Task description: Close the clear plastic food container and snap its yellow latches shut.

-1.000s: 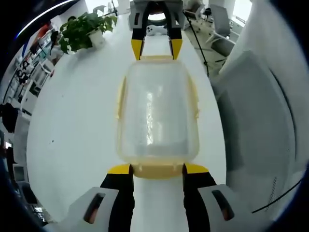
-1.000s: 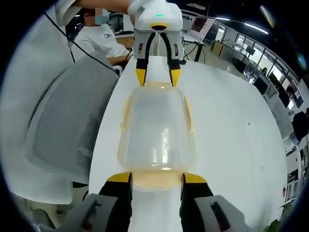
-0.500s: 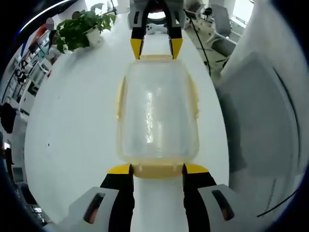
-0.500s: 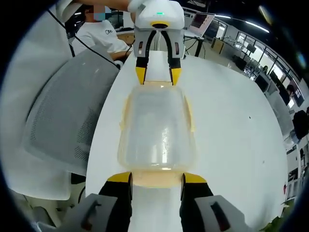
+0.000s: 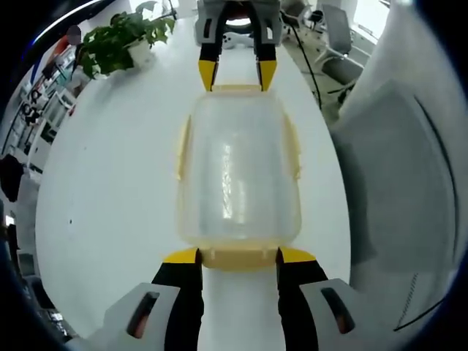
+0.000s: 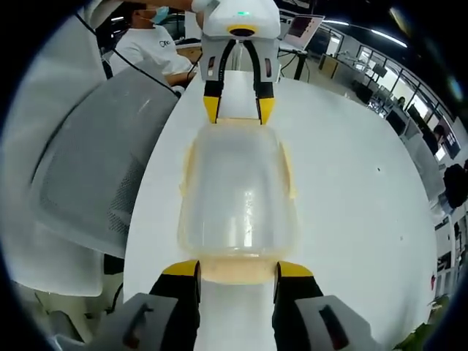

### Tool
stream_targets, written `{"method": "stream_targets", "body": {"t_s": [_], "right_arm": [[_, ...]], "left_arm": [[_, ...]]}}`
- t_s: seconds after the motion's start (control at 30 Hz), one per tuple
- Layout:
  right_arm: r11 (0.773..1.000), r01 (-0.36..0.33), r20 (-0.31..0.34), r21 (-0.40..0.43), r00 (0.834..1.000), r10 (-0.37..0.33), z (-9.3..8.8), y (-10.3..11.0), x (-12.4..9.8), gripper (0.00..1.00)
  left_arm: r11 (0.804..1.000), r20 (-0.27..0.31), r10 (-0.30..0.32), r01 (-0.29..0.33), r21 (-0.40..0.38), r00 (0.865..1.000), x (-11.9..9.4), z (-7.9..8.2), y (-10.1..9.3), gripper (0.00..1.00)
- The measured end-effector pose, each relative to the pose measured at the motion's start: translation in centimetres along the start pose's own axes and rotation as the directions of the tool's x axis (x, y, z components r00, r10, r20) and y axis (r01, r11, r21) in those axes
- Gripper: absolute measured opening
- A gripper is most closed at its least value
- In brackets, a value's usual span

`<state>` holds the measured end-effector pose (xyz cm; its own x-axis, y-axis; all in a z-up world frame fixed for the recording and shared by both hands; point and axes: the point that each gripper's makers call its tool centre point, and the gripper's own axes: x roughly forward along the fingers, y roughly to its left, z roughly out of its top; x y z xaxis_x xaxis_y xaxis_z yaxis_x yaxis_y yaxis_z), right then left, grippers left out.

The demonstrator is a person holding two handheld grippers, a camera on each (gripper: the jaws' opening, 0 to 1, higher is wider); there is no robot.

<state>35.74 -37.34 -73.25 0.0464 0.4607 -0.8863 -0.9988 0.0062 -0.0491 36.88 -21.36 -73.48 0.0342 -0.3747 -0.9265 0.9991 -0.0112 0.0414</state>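
The clear plastic food container [image 5: 238, 168] lies on the white table [image 5: 110, 183] with its lid on, lengthwise between both grippers. Yellow side latches [image 5: 180, 150] run along its long edges. In the left gripper view my left gripper [image 5: 238, 257] is open, its tips on either side of the near yellow end latch [image 5: 238, 259]. The right gripper [image 5: 236, 73] stands open at the far end. In the right gripper view my right gripper [image 6: 235, 270] straddles its near end latch [image 6: 235, 272] of the container [image 6: 235, 190], with the left gripper [image 6: 238, 108] at the far end.
A potted plant [image 5: 117, 40] stands at the table's far left corner. A grey mesh office chair [image 6: 88, 168] sits close against the table edge, also seen as the chair [image 5: 395, 183]. A person in a white shirt [image 6: 150, 51] sits beyond it.
Both views have drifted slightly with the hands. The container and both grippers keep their places against each other.
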Motion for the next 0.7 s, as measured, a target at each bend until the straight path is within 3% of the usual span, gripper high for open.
{"method": "stream_targets", "body": {"t_s": [0.7], "right_arm": [[1.0,-0.007,-0.005,0.01,1.0,0.007,-0.44,0.25,0.93,0.37]], "left_arm": [[1.0,-0.016,-0.005,0.005,-0.005,1.0,0.86,-0.5,-0.25,0.38]]}}
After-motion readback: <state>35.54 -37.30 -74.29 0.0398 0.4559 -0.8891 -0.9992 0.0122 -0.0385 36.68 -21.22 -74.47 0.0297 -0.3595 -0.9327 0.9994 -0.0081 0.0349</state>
